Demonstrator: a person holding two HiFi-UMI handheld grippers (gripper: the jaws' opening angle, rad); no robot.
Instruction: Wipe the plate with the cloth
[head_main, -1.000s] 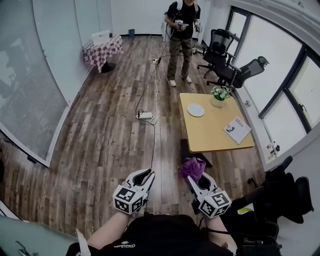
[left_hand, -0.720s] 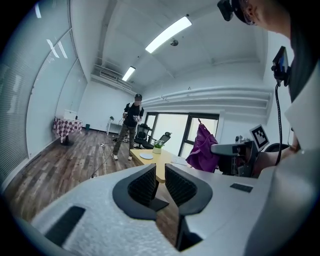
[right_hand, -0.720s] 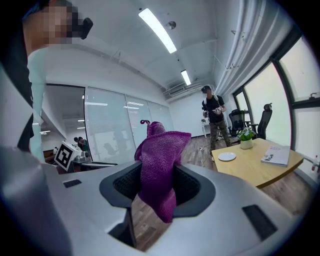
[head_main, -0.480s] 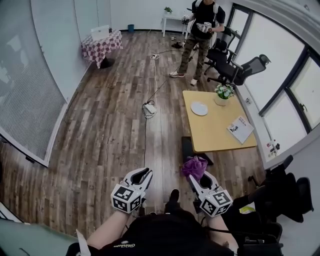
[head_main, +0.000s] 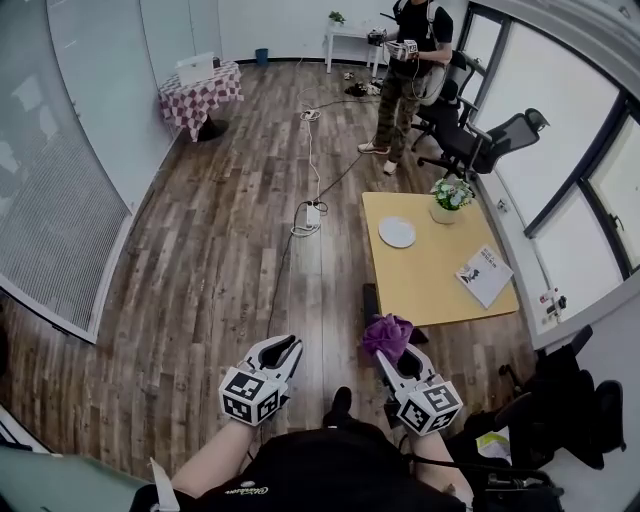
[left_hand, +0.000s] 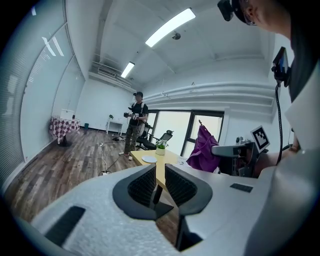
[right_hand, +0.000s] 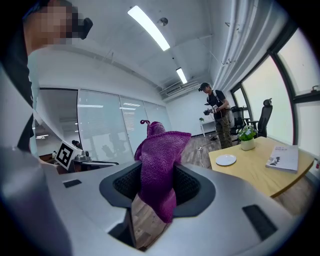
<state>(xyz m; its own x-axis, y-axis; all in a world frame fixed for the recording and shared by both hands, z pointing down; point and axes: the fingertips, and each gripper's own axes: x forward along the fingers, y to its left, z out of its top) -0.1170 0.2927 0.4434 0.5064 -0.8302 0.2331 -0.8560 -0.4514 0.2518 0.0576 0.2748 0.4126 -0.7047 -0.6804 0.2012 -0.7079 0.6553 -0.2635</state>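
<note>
A white plate (head_main: 397, 233) lies on the far part of a yellow table (head_main: 430, 285) ahead and to the right; it also shows as the plate (right_hand: 226, 160) in the right gripper view and the plate (left_hand: 149, 159) in the left gripper view. My right gripper (head_main: 392, 352) is shut on a purple cloth (head_main: 386, 334), which bunches up above the jaws as the cloth (right_hand: 159, 165). Level with it, my left gripper (head_main: 281, 350) holds nothing, and its jaws stand together with only a thin slit between them. Both grippers hang over the wooden floor, well short of the table.
On the table stand a potted plant (head_main: 450, 195) and a book (head_main: 486, 274). A person (head_main: 410, 55) stands beyond it near black office chairs (head_main: 470, 140). A cable and power strip (head_main: 306, 215) cross the floor. A checked-cloth table (head_main: 200, 95) is far left.
The table and plate have shifted a little rightward and nearer in view. The person has walked farther back and right. Both grippers keep their pose, the cloth still held.
</note>
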